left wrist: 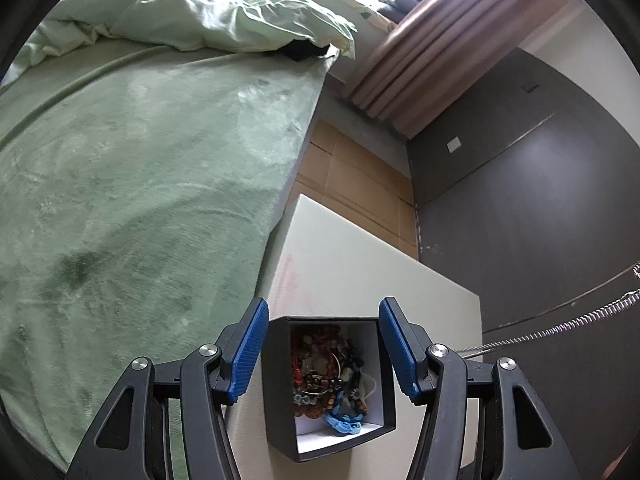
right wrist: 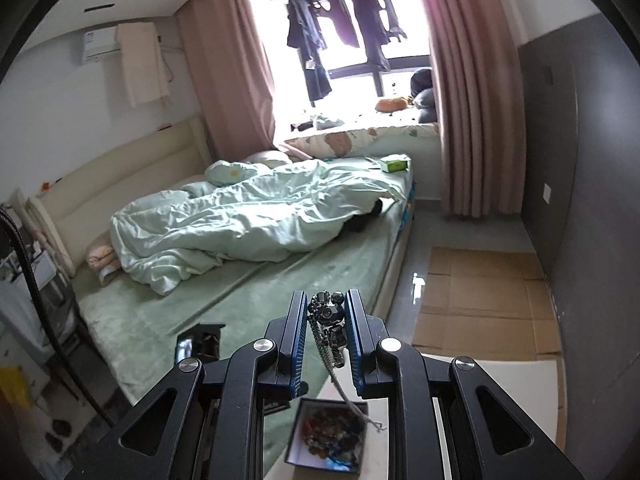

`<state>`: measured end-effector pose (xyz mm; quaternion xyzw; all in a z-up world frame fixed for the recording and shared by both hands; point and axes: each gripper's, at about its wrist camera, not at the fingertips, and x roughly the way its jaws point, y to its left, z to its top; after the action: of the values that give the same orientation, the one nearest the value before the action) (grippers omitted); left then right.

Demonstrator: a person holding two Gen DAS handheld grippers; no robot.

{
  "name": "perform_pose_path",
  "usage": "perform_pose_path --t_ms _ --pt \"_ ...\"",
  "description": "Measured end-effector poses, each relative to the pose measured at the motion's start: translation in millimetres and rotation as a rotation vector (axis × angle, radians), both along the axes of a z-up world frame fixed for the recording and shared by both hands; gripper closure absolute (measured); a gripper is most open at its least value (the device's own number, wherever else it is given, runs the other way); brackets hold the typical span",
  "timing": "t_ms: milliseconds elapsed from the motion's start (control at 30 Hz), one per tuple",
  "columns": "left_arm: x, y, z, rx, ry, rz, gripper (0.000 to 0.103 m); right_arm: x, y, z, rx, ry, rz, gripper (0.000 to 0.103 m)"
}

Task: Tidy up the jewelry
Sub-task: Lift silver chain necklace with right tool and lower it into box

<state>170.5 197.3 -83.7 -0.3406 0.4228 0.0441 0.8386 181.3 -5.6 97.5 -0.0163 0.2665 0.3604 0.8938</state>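
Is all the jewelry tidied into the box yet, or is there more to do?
Partly. Many bracelets and beads already lie piled in the black box on the white table. In hand: the right gripper pinches a metal charm whose chain hangs over the box. The left gripper is open around the box, not touching it. Left: lowering the charm in.

Jewelry box (left wrist: 280, 380) on foam board (left wrist: 360, 256), bed (left wrist: 140, 200) left, cardboard (left wrist: 352, 176) probably on floor behind.
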Motion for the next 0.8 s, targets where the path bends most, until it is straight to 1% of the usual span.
perform_pose_path --t_ms 100,367,500,633,800 --pt "-3 9 -1 -0.01 0.0 0.021 0.044 1 8 -6 -0.007 0.008 0.011 0.083" --pt "-14 34 -3 -0.056 -0.009 0.083 0.044 15 28 -60 -0.027 0.109 0.029 0.083" --pt "-15 41 -5 -0.077 -0.007 0.101 0.044 17 34 -75 -0.03 0.138 0.039 0.083" --pt "-14 40 -5 -0.078 -0.005 0.1 0.044 18 35 -88 -0.032 0.161 0.048 0.083" --pt "-15 40 -5 -0.069 -0.002 0.101 0.044 23 37 -114 -0.027 0.222 0.061 0.083"
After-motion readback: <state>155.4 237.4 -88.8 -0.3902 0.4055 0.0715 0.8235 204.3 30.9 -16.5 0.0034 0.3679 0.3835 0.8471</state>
